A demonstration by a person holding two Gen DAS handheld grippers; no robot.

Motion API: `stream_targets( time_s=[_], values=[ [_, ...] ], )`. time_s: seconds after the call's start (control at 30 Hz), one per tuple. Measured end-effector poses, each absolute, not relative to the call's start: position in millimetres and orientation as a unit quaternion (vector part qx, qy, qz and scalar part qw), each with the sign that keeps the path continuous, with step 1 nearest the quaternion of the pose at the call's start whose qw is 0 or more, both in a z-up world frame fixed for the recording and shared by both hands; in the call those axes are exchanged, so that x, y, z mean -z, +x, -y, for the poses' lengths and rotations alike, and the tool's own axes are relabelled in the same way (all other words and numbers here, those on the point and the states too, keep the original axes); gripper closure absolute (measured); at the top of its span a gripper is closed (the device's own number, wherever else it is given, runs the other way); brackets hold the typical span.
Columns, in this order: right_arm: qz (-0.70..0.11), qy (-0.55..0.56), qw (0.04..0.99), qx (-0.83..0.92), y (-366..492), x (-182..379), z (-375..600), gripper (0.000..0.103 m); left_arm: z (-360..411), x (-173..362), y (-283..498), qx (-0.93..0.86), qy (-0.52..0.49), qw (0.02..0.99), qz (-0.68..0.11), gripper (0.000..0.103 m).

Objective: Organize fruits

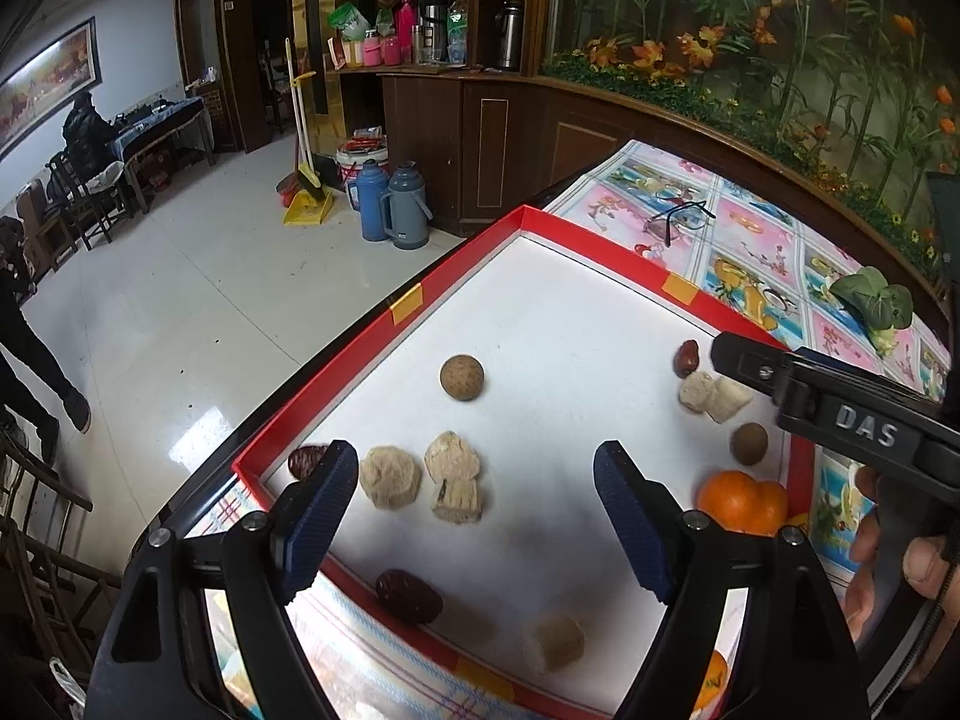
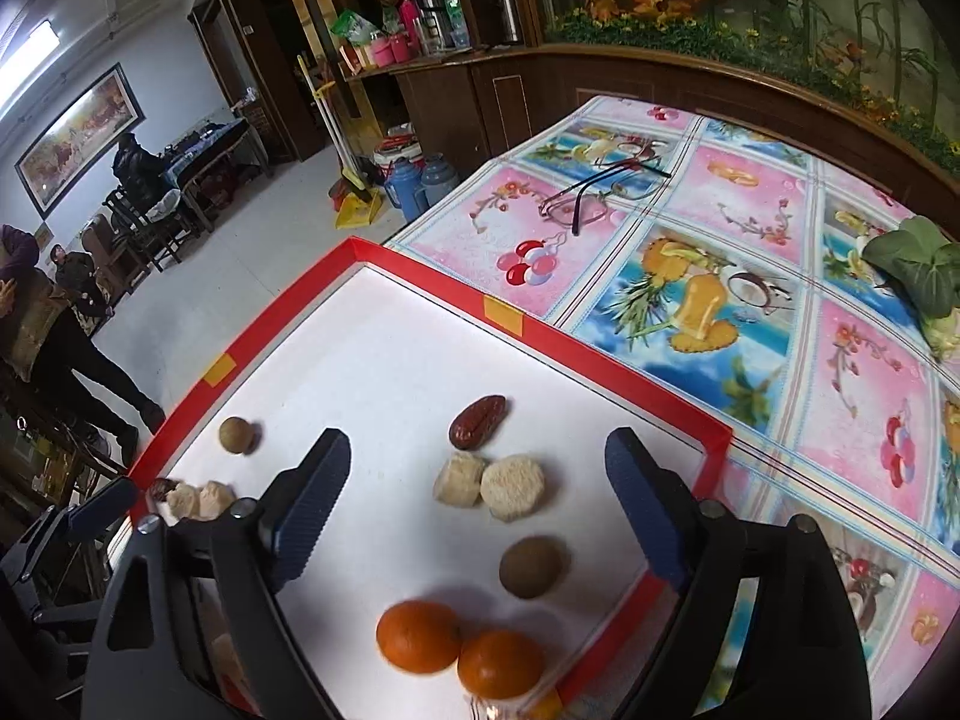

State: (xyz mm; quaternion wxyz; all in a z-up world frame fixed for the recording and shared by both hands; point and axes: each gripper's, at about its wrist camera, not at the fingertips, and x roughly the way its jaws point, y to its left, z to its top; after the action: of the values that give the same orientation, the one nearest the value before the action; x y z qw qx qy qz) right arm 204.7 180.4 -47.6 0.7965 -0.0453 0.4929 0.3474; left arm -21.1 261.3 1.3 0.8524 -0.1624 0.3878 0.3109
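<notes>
A red-rimmed white tray [image 1: 456,267] [image 2: 420,282] lies on the table. In the left wrist view my left gripper [image 1: 477,516] is open and empty over beige chunks [image 1: 453,474], with a brown ball [image 1: 461,377] beyond and a red date [image 1: 307,461] by the left fingertip. Another date [image 1: 409,596] and chunk [image 1: 553,643] lie near. In the right wrist view my right gripper [image 2: 480,504] is open and empty over two beige chunks [image 2: 489,483], a date [image 2: 477,413] and a brown ball [image 2: 533,566]. Two oranges [image 2: 456,648] lie close in front. The right gripper also shows in the left wrist view [image 1: 810,384].
Glasses [image 2: 591,195] and a leafy vegetable [image 2: 921,276] lie on the patterned tablecloth [image 2: 750,276] beyond the tray. The table's left edge drops to a tiled floor with thermos flasks [image 1: 393,204]. People stand at far left.
</notes>
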Motion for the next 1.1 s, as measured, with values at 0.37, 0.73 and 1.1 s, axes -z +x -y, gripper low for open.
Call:
stream_targets(
  time_s=[0.37,0.73,1.1],
  values=[
    [-0.454,-0.033,0.822,-0.342,144.6,16.2,-110.1,0.006,-219.7,-5.4,-39.4,-0.292,-0.147,0.863,-0.384,0.02],
    [-0.392,-0.108,0.842,-0.355,51.2,-6.1,-47.7,0.0,-177.2,-12.8,-60.1,-0.279,-0.111,0.878,-0.374,0.01],
    [-0.379,-0.111,0.847,-0.356,29.0,-8.9,-30.2,0.0,-168.1,-17.2,-67.4,-0.282,-0.119,0.887,-0.345,0.0]
  ],
)
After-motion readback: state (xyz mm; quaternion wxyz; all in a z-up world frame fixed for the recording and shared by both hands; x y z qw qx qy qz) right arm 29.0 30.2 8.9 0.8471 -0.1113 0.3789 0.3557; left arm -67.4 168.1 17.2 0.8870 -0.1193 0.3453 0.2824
